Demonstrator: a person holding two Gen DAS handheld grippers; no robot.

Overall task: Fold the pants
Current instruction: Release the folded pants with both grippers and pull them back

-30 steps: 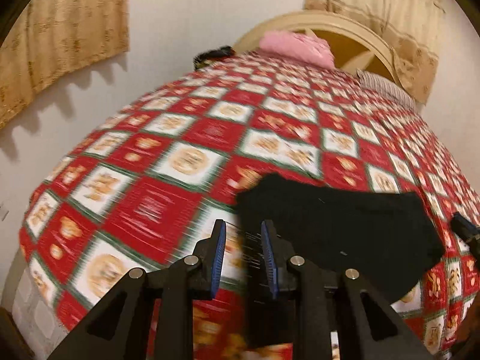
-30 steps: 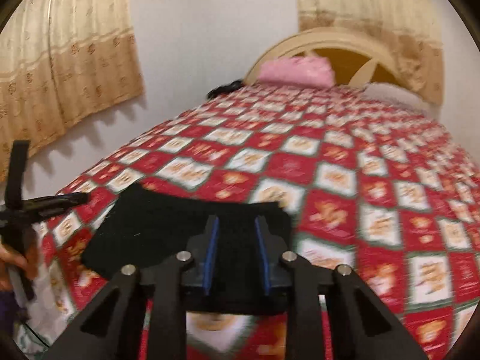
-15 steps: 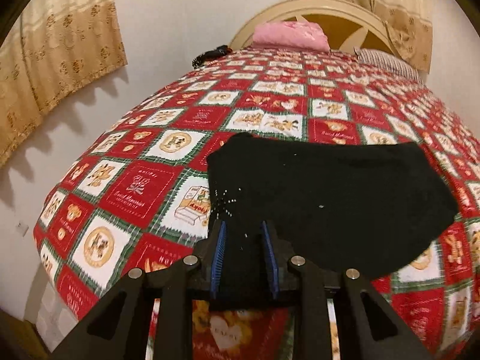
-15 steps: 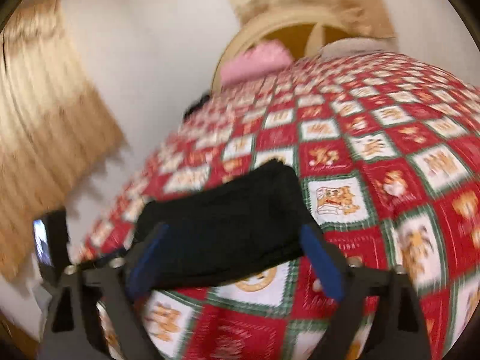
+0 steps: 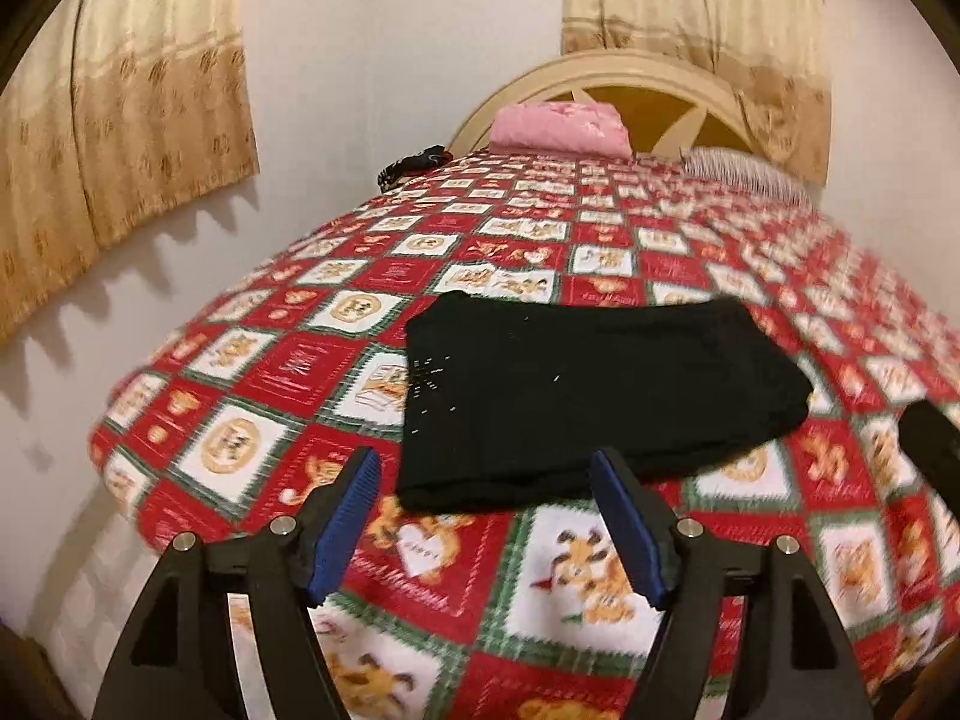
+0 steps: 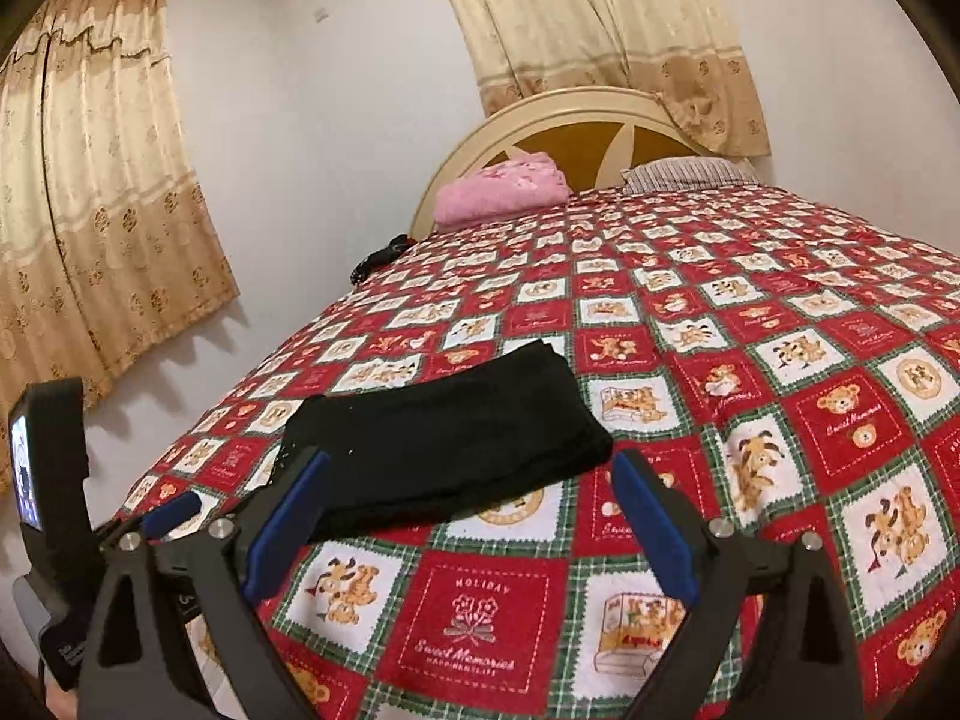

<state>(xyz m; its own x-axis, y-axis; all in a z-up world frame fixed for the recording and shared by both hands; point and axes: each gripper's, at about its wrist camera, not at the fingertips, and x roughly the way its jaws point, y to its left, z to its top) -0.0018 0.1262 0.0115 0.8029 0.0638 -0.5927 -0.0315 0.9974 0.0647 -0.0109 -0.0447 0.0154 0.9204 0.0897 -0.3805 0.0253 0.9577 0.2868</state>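
The black pants lie folded into a flat rectangle on the red checked bedspread, near the foot of the bed. My left gripper hovers at their near edge. Its jaws are opening, and the blue pads stand apart on either side of the cloth without pressing it. In the right wrist view the same pants lie just past my right gripper. Its jaws too are opening wide, with nothing gripped. One blue pad of the left gripper shows at the lower left there.
A pink folded blanket and a striped pillow lie by the cream headboard. A small dark item sits at the bed's left edge by the wall. Beige curtains hang on the left.
Both grippers held the black cloth pinched a second ago. Both have since let go, spread their jaws and drawn back from the pants, which now rest flat on the bed.
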